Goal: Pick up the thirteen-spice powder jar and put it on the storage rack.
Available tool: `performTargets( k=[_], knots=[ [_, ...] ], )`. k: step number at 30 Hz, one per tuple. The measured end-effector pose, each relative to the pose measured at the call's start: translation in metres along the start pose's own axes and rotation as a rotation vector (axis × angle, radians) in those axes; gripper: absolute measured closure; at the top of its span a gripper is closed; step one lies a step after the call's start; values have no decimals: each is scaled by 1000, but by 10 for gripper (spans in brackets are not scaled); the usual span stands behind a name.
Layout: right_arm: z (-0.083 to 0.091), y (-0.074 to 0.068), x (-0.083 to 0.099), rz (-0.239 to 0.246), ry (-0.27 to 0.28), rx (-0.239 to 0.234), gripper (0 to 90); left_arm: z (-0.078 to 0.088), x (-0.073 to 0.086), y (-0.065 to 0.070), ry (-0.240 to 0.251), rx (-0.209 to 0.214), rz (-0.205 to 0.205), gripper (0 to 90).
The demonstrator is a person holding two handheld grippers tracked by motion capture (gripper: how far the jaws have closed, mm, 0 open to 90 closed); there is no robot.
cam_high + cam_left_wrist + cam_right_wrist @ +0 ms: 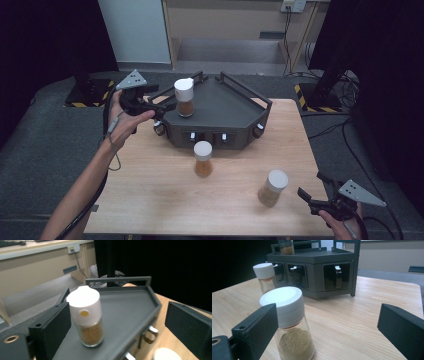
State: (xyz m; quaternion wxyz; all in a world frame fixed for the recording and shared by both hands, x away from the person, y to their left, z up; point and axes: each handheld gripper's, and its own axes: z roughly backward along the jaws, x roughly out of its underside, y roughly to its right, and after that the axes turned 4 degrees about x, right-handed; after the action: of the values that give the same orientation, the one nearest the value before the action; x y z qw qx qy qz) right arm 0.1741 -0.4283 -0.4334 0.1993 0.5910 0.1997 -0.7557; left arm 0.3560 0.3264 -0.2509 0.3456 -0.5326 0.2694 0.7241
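A spice jar (184, 97) with a white cap and brown powder stands upright on the top deck of a dark grey rack (227, 107). My left gripper (162, 106) is beside it on the left, open. In the left gripper view that jar (86, 315) stands close to the left jaw with no pad pressing on it, and the left gripper (117, 330) has wide jaws. A second jar (203, 159) stands on the table in front of the rack. A third jar (273, 187) stands near my open right gripper (310, 185). In the right gripper view the third jar (289, 322) is just beyond the left jaw of the right gripper (327, 327).
The rack (312, 272) has small drawers with handles along its front and raised rails at its back. The wooden table (150, 195) ends close behind the rack. A person's left forearm (85, 185) reaches in from the bottom left. Dark stands and cables lie on the floor beyond.
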Motion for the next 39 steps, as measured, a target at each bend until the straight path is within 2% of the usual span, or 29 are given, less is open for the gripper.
performTargets(
  k=[1, 2, 5, 9, 15, 23, 26, 29, 32, 36, 39],
  knots=[
    [0, 0, 0, 1, -1, 2, 37, 0, 0, 0, 0, 0, 0, 49],
    [0, 0, 0, 2, -2, 3, 37, 10, 6, 8, 23, 12, -18, 48],
    [1, -1, 0, -2, -1, 7, 37, 22, 10, 22, 20, -5, -69, 44],
    [0, -1, -1, 3, -4, 7, 37, 36, 19, 31, 31, 12, -80, 40],
    [0, -2, -1, 2, -5, 7, 37, 53, 40, 40, 58, 26, -59, 33],
    [0, -2, -2, 3, -7, 8, 37, 64, 71, 52, 65, 33, -43, 25],
    [0, -3, -2, 4, -6, 7, 37, 66, 82, 59, 60, 19, -49, 25],
    [0, -3, -2, 4, -5, 7, 37, 69, 95, 61, 71, 18, -35, 25],
    [0, -3, -2, 3, -5, 7, 37, 72, 110, 62, 88, 25, -1, 19],
    [0, -3, -2, 2, -5, 8, 37, 74, 122, 66, 66, -1, 1, 18],
    [0, -3, -2, 4, -6, 9, 37, 76, 133, 68, 76, -4, 11, 19]
  ],
)
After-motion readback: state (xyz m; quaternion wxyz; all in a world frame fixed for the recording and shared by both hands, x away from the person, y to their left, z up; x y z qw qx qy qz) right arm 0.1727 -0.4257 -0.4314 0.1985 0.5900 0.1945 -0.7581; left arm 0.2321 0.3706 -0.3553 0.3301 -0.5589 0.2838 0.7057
